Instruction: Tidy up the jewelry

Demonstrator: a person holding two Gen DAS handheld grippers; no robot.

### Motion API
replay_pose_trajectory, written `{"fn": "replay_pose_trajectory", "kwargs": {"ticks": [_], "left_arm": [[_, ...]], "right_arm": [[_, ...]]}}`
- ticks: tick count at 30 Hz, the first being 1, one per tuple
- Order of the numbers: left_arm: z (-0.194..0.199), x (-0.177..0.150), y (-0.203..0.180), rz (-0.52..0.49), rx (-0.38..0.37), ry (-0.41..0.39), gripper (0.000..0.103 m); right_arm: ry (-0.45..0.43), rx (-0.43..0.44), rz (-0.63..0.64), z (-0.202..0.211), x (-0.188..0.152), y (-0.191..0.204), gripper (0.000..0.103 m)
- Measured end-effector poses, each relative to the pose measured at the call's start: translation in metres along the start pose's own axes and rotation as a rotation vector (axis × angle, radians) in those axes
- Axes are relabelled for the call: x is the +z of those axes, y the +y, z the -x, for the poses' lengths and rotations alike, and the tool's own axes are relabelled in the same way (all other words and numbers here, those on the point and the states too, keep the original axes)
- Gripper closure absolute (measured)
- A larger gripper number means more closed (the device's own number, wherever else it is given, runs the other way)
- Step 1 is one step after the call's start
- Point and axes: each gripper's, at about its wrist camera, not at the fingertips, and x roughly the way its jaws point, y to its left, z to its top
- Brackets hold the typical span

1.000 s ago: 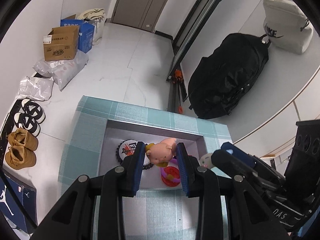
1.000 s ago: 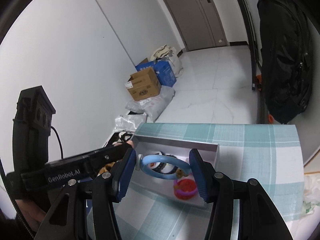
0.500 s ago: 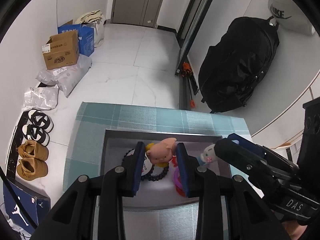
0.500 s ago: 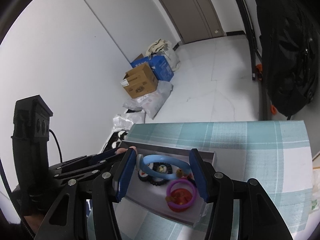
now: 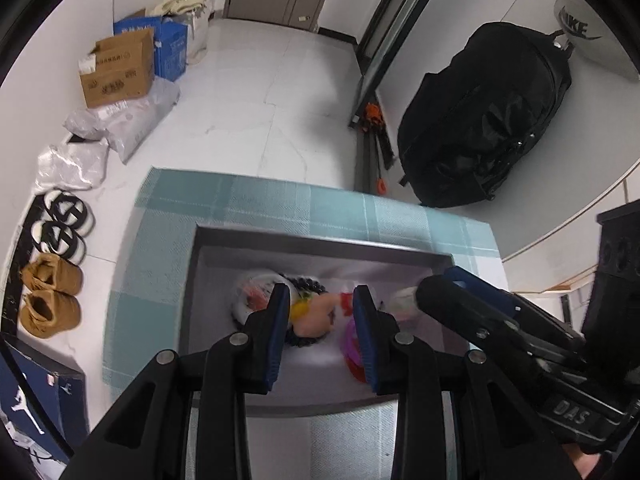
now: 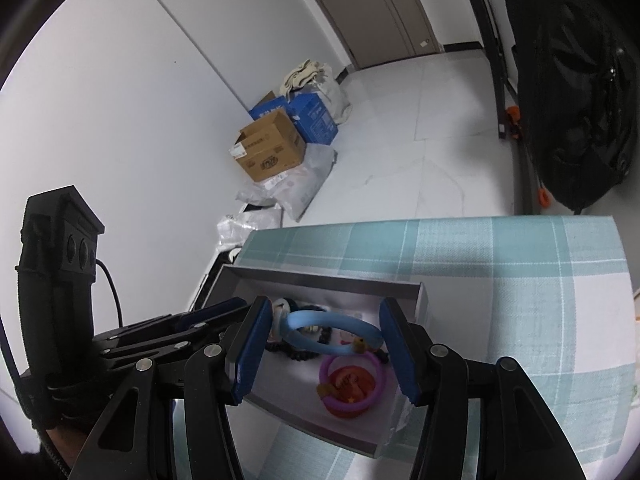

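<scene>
**Both tongs holding jewelry over the grey tray**

Left wrist view: My left tongs (image 5: pixel 320 312) point down into a shallow grey tray (image 5: pixel 320 244) that sits on a tabletop (image 5: pixel 256 200) covered in teal checked cloth. The blue pads are clamped on a pink pig charm (image 5: pixel 316 318), with a yellow bit at its left side. The picture is blurred here, so finer detail is lost. Inside the tray, behind the left pad, lies a black beaded bracelet (image 5: pixel 306 282) beside a round white piece (image 5: pixel 250 292). Toward the tray's right half, partly behind the right pad, lies a purple ring (image 5: pixel 350 342) with something red in it. My right tongs (image 5: pixel 436 284) reach into the tray's right end from the side; I cannot tell their state from here.

Right wrist view: My right tongs (image 6: pixel 322 330) hang over the same tray (image 6: pixel 332 280), and a light blue bangle (image 6: pixel 332 330) spans the gap between the blue pads, touching both, held above the tray floor. Below it in the tray lies the purple ring (image 6: pixel 352 386) around a red piece, and behind the bangle the black beaded bracelet (image 6: pixel 296 350). My left tongs (image 6: pixel 240 308) enter the tray's left end, carried by my gloved hand (image 6: pixel 60 368).
</scene>
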Motion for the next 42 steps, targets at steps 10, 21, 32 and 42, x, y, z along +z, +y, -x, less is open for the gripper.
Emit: {"fn": "replay_pose_trajectory", "kwargs": {"ticks": [10,21,32,42], "left_arm": [[0.025,-0.003,0.010,0.072,-0.060,-0.087,0.049],[0.055,-0.015,0.007,0.007,0.070,-0.237,0.049],[0.078,-0.037,-0.006,-0.034,0.163,-0.348,0.040],[0.092,-0.057,-0.015,-0.034,0.195,-0.402,0.040]], "right_arm": [[-0.030,0.018,-0.042,0.019,0.004,-0.004,0.026],[-0.155,-0.072,0.054,0.053,-0.007,0.008,0.017],[-0.210,-0.127,0.202,0.074,-0.038,0.039,0.014],[-0.250,-0.146,0.230,0.098,-0.058,0.045,0.011]]}}
